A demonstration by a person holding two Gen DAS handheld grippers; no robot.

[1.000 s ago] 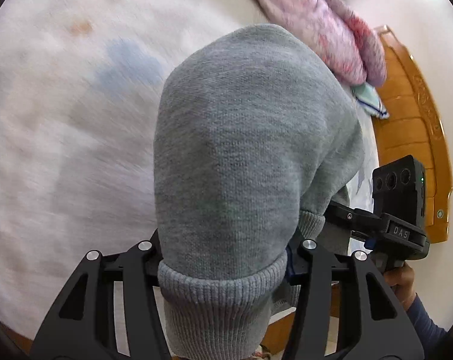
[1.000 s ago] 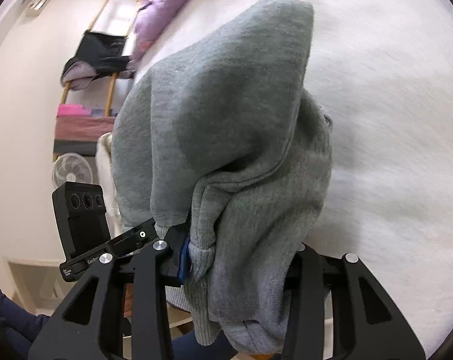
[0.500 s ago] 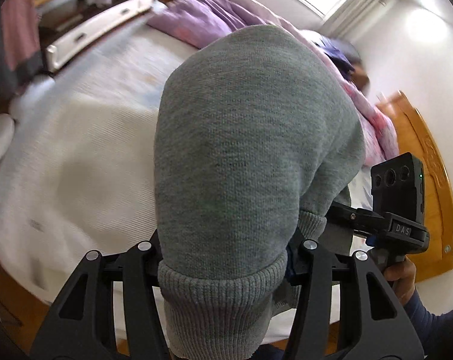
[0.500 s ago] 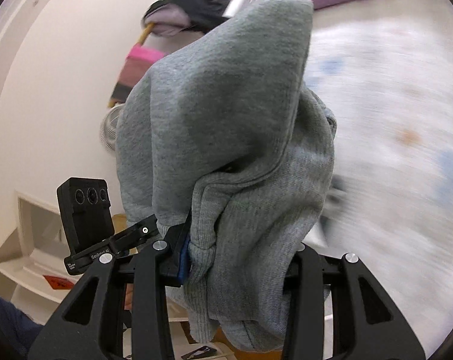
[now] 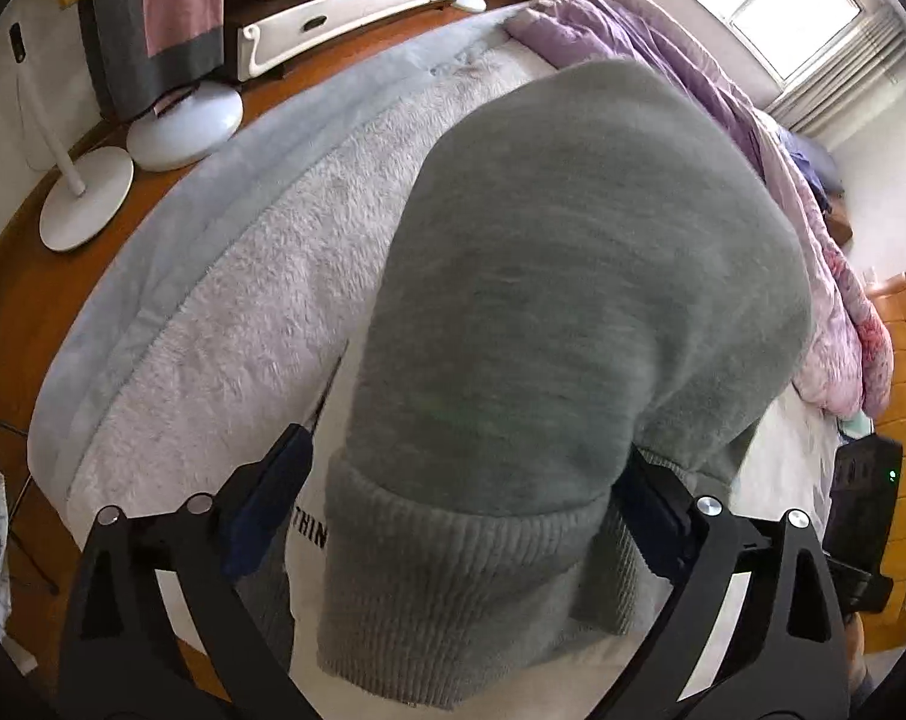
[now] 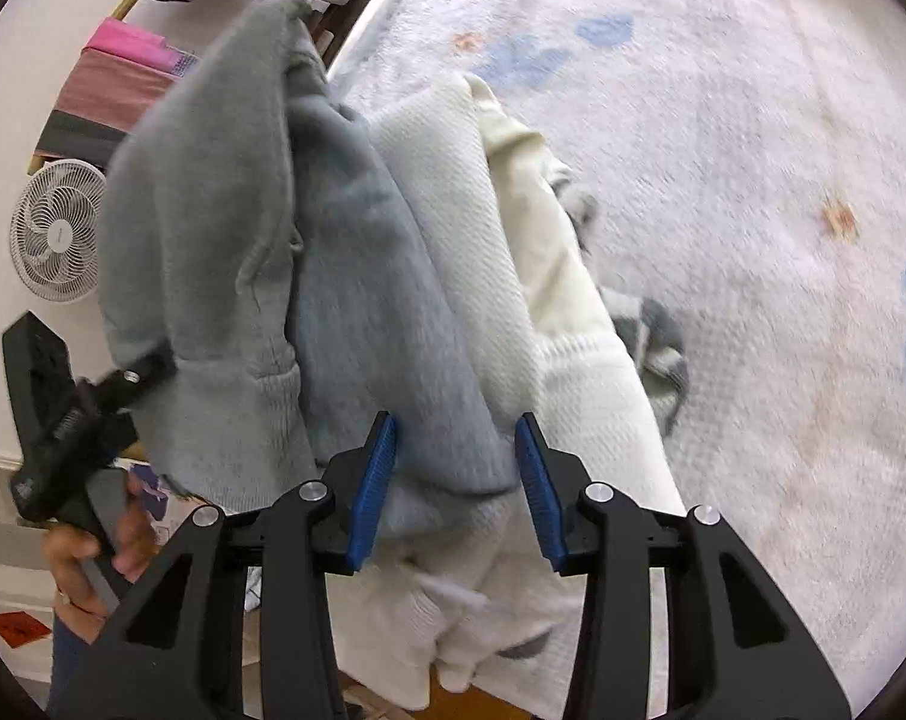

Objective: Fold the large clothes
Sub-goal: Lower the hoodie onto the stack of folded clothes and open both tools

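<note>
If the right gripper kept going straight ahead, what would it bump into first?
Probably the gray sweater, which already sits between the open jaws of the right gripper. The white garment lies just beyond, though depth is unclear.

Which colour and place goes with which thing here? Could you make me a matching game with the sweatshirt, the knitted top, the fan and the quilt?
Things:
1. sweatshirt
2. knitted top
3. fan
4. quilt

Colour and place:
A. purple, bunched along the bed
B. grey, between the hand-held gripper's fingers
C. white, against the wall
D. pale cream, lying on the bed

Pairs: 1-B, 2-D, 3-C, 4-A.
</note>
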